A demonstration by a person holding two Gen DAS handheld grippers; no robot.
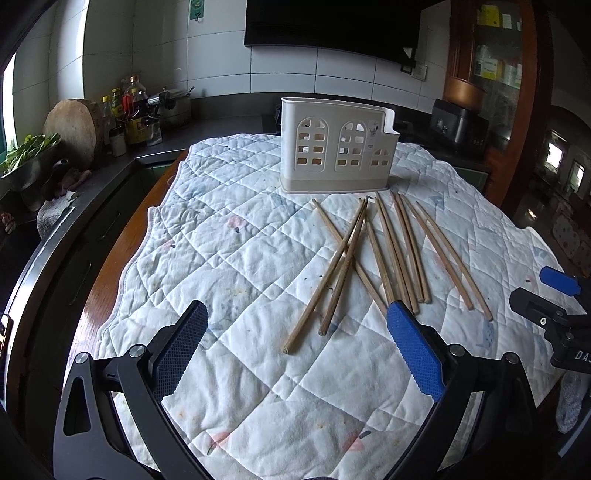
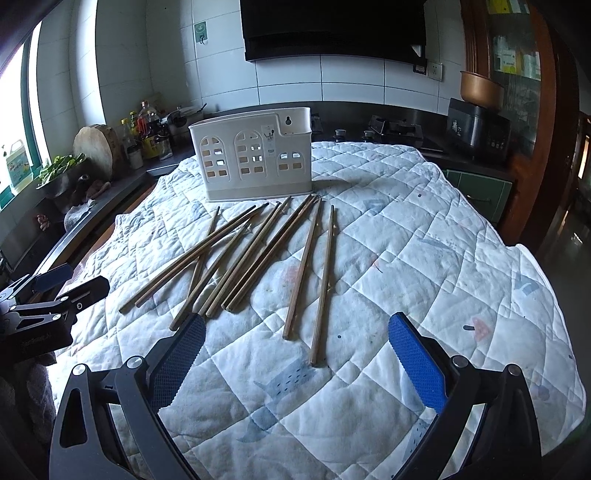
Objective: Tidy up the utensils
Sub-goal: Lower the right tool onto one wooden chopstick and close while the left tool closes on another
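Wooden chopsticks lie scattered on a quilted cloth just before a white utensil holder, its interior hidden. Left gripper and right gripper hover nearby, jaws spread, empty.

White wall tiles rise behind a dark countertop, with a black range hood above it, a daylit window far left of it, and a wooden cabinet at its right.
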